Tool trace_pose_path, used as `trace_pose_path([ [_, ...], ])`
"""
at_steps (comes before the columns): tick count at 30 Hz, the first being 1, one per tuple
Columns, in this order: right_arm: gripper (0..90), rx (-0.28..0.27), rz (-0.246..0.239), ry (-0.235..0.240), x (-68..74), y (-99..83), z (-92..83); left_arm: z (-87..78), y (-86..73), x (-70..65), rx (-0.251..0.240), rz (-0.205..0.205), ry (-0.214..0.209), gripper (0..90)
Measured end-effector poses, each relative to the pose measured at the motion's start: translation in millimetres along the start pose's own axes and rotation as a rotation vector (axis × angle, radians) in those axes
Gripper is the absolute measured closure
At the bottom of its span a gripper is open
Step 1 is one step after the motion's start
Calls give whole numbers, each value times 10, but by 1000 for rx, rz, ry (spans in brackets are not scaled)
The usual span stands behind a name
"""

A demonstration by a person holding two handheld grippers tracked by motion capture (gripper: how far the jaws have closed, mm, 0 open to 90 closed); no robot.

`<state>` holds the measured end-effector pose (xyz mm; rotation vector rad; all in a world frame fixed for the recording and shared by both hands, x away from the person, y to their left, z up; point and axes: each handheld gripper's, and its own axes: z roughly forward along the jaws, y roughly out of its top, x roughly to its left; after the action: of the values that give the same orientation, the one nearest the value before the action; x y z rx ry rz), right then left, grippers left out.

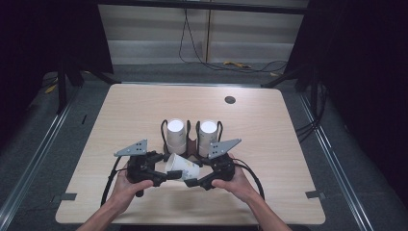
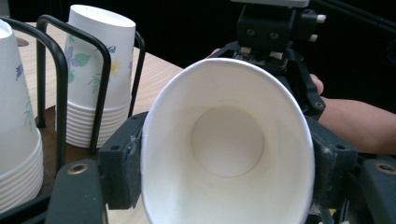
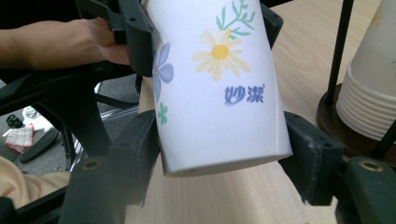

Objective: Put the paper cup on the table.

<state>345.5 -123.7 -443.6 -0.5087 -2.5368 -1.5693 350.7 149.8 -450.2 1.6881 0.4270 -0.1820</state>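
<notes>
Pale wooden table (image 1: 144, 110) on grey floor (image 1: 337, 159), black curtains (image 1: 365, 57), loose cables (image 1: 226, 62) by beige wall (image 1: 154, 29).

Tabletop (image 1: 144, 110): light wood, rounded corners.
Hole cover (image 1: 230, 100): small, dark, round, near the far edge of the tabletop.
Cables (image 1: 226, 62): black, lying on the grey floor behind the tabletop.
Tape pieces (image 1: 315, 194): grey, at the near corners of the tabletop.
</notes>
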Motion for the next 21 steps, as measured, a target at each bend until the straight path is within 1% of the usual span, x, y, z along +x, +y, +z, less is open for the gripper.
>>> trace_pose_path([
  [5,304,-2,13,7,-18,0,8,10,6,-4,-7,-6,5,288],
  [6,295,-4,14,7,-24,0,9,17,6,-3,-1,-7,6,290],
  [9,237,-2,24,-9,-40,-7,17,30,9,-5,9,-2,10,290],
  [12,212,3,26,-17,-47,-13,17,27,25,2,8,0,10,287],
  [14,191,2,32,-23,-59,-22,13,27,45,-1,21,17,23,287],
  [15,171,5,34,-32,-66,-26,8,27,63,-2,34,21,24,287],
  [16,156,6,42,-43,-74,-31,3,28,71,-3,34,26,24,286],
  [18,156,7,47,-45,-81,-37,-12,14,86,1,35,28,28,286],
  [21,156,1,53,-55,-84,-48,-44,-11,91,5,52,23,36,286],
])
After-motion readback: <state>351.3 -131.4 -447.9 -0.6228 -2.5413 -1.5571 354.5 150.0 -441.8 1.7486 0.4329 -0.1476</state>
